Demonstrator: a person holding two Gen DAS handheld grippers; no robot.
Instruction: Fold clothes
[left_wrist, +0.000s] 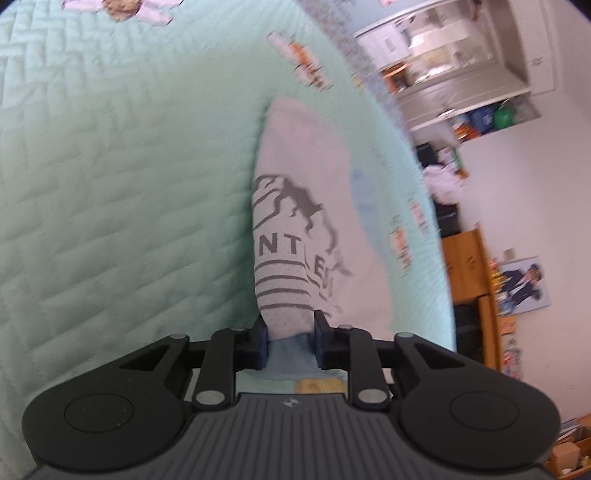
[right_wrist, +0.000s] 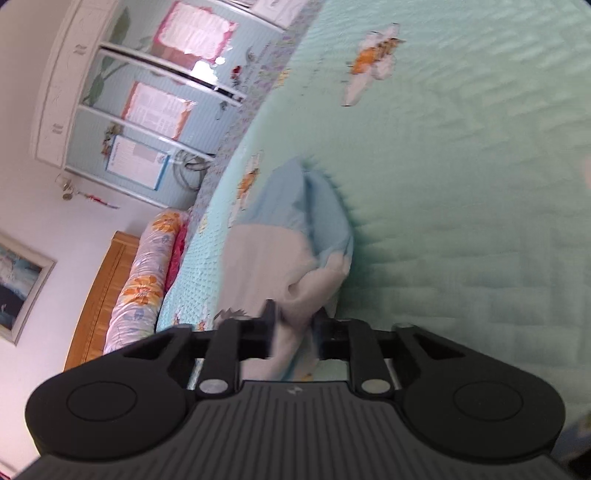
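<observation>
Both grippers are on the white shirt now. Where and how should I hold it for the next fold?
Hold the white shirt by its edges, as now: the left gripper pinches the bunched end below the grey stripes, the right gripper a white fold by the light blue part. Coming from the near side looks best, since the cloth trails away over the green quilt.

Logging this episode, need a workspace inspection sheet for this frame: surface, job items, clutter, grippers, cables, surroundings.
Surface: mint quilted bedspread with flower patches.
Job's things: white-and-blue printed garment, lifted and bunched, gripped at both ends.
Clutter: nothing seen on the bedspread.
Grippers: left gripper shut on the garment's printed part; right gripper shut on a white fold.
Cables: nothing seen.
Surroundings: floral pillow, wooden headboard, wardrobe doors, wall poster; both views motion-blurred.
</observation>
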